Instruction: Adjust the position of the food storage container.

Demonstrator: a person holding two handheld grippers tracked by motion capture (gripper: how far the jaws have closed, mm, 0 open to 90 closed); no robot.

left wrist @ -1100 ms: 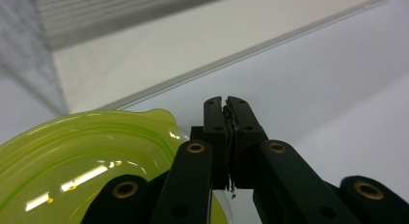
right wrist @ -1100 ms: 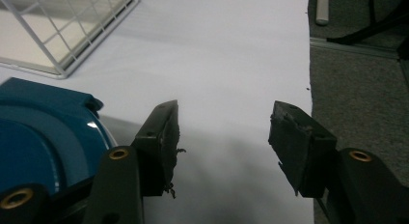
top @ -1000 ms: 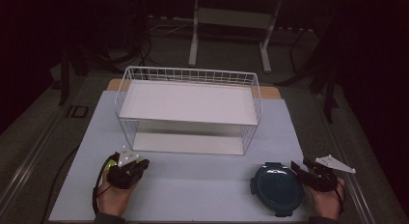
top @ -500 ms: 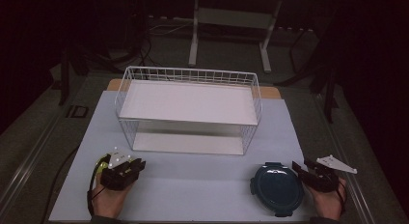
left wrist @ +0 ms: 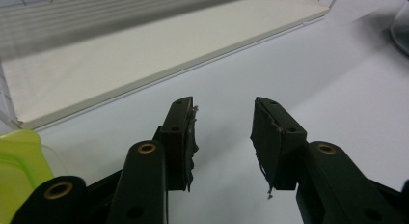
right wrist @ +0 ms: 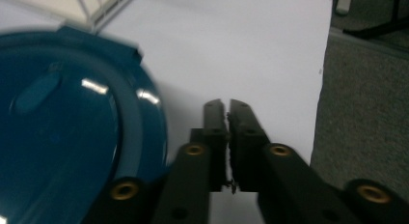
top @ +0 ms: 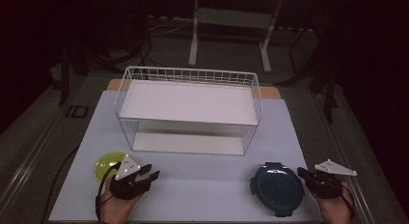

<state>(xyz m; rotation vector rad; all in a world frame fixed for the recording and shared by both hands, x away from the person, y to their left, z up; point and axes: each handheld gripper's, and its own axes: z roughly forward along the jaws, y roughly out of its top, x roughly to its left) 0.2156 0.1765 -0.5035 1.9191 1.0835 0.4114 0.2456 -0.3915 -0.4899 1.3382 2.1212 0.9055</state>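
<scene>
At the lower left of the high view lies a yellow-green bowl [top: 107, 164], round, translucent and shallow, resting on the white table [top: 202, 185]. The left tool [top: 150, 175] sits just to the bowl's right, its grey three-cornered plate overlapping the bowl's edge in that view. In the left gripper view the left tool [left wrist: 223, 125] has its jaws spread with bare table between them; they have just been opening, and nothing sits between the pads. The bowl [left wrist: 19, 161] shows there as a glossy lime rim at the lower left corner, beside the tool and apart from its pads.

In the upper middle of the high view stands a white wire basket [top: 189, 75] with a flat white board inside.

At the lower right lies a dark teal container lid [top: 276, 188], round, with clip tabs at its rim. The right tool [top: 300, 172] rests just beside the lid's right edge. In the right gripper view the right tool [right wrist: 227, 110] has its jaws pressed together on nothing, having just closed, with the lid [right wrist: 72, 137], shiny and ridged, at the left.
</scene>
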